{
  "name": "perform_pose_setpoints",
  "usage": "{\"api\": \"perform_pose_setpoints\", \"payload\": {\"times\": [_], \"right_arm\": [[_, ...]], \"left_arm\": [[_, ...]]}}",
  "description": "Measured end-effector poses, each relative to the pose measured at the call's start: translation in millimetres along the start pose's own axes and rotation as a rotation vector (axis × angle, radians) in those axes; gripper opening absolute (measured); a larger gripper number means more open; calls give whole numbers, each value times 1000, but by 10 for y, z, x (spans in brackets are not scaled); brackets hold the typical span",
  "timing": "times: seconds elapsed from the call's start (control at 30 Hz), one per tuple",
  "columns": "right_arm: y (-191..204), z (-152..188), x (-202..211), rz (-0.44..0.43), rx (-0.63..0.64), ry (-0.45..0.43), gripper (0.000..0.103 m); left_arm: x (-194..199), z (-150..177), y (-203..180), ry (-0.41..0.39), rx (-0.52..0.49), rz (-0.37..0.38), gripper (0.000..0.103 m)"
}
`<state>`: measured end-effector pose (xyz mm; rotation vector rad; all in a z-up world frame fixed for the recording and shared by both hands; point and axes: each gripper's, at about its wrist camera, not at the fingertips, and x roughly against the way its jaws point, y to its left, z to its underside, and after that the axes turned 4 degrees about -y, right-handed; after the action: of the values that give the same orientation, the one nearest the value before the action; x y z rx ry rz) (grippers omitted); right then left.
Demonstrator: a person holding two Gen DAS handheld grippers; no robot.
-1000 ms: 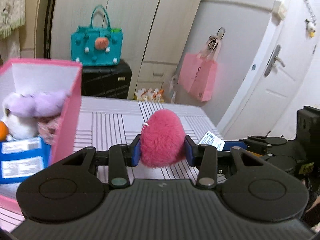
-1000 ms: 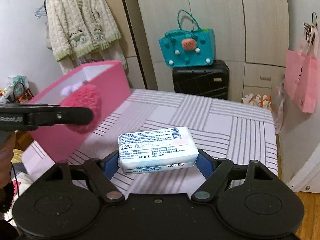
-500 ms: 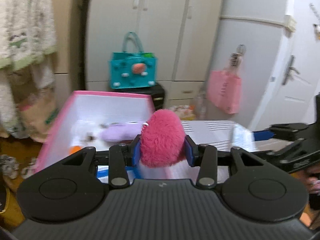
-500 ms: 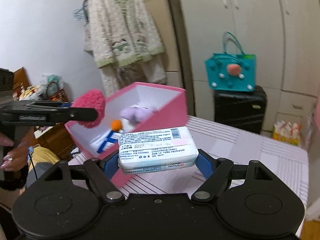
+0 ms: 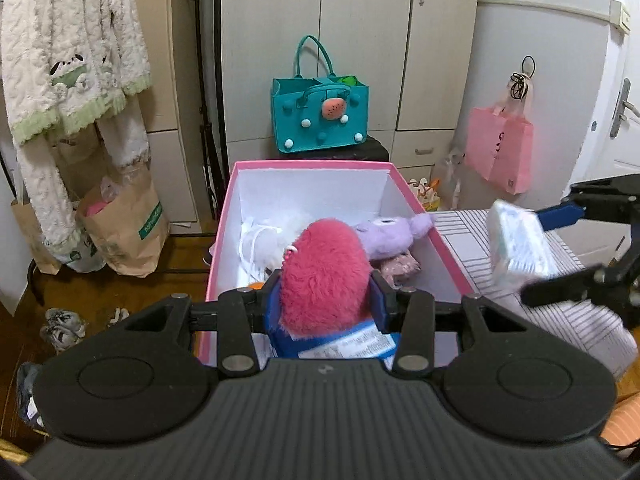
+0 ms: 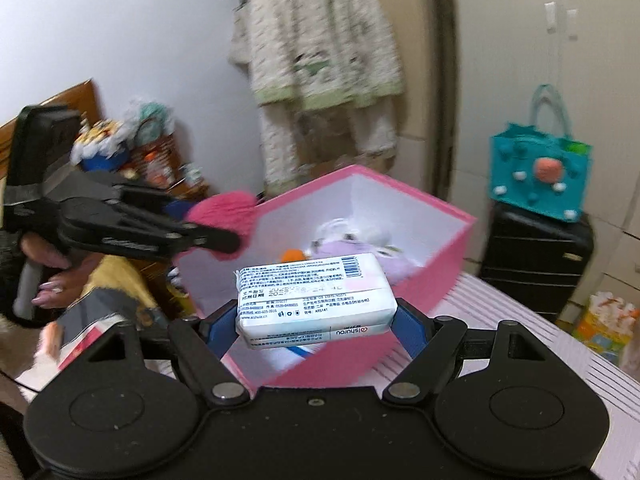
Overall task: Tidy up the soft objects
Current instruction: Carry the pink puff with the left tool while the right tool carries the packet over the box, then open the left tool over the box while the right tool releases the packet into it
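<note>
Left gripper pinched fluffy pink plush heart mid-body: light, squashy. Right gripper clamped white plastic-wrapped tissue pack endwise: soft, slick film.

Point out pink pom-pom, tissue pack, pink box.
pink pom-pom (image 5: 324, 276): left wrist view, middle of fluff.
tissue pack (image 6: 314, 294): right wrist view, printed face.
pink box (image 5: 312, 165): left wrist view, far rim.

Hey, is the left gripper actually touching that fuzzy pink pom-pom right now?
Touching. In the left wrist view the left gripper has its blue pads pressed into both sides of the pink pom-pom, with no gap, holding it above the pink box.
</note>
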<state>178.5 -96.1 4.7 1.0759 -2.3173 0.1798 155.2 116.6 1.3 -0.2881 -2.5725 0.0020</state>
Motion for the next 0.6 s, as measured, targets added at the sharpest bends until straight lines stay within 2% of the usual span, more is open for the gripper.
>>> {"api": "perform_pose_setpoints", "payload": {"times": [0.13, 0.23, 0.37, 0.53, 0.6], "right_arm": [[103, -141, -334, -47, 43, 73, 83], [153, -195, -572, -70, 76, 135, 83], [155, -257, -896, -88, 84, 232, 83], [105, -320, -1262, -118, 50, 354, 83], [104, -327, -1362, -87, 58, 377, 83]], "left_arm": [[-161, -26, 55, 8, -25, -14, 42], [-306, -46, 111, 46, -24, -35, 42], [-452, -96, 203, 83, -5, 2, 42], [-590, -203, 183, 49, -69, -43, 42], [-663, -244, 188, 39, -87, -65, 42]]}}
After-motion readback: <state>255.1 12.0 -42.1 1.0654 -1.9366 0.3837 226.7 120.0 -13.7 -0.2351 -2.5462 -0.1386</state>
